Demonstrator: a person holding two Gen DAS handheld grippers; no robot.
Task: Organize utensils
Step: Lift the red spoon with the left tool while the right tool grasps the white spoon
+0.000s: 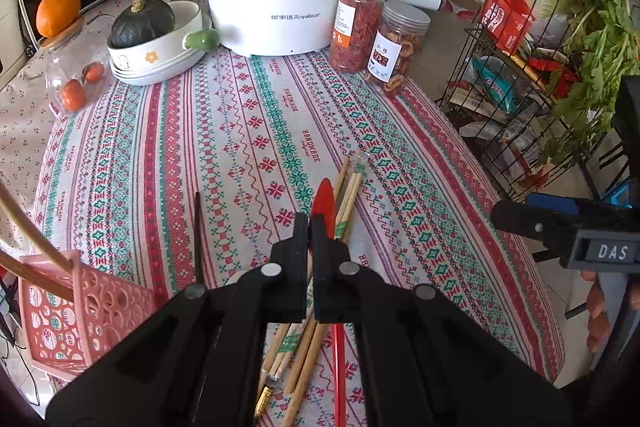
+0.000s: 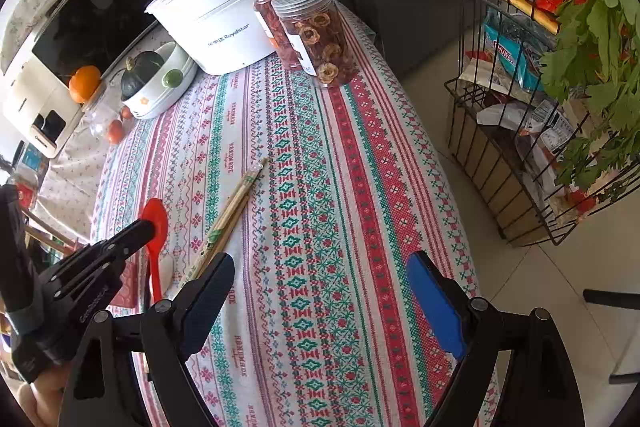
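My left gripper point(image 1: 309, 227) is shut on the neck of a red plastic spoon point(image 1: 325, 195); the spoon's bowl sticks out past the fingertips and its handle point(image 1: 339, 367) trails back under the jaws. The right wrist view shows the same grip, left gripper point(image 2: 146, 227) on the red spoon point(image 2: 155, 215). Under and beside the spoon lies a bundle of wooden chopsticks point(image 1: 349, 195) on the striped tablecloth point(image 1: 248, 131). A single black chopstick point(image 1: 198, 235) lies to the left. My right gripper point(image 2: 324, 303) hangs open and empty over the cloth, right of the chopsticks point(image 2: 234, 207).
A pink perforated basket point(image 1: 80, 307) holding wooden sticks stands at the near left. At the back stand a white electric pot point(image 1: 276, 7), two clear jars point(image 1: 360, 23), and a bowl with a green squash point(image 1: 156, 39). A black wire rack point(image 1: 532, 99) of groceries is off the table's right edge.
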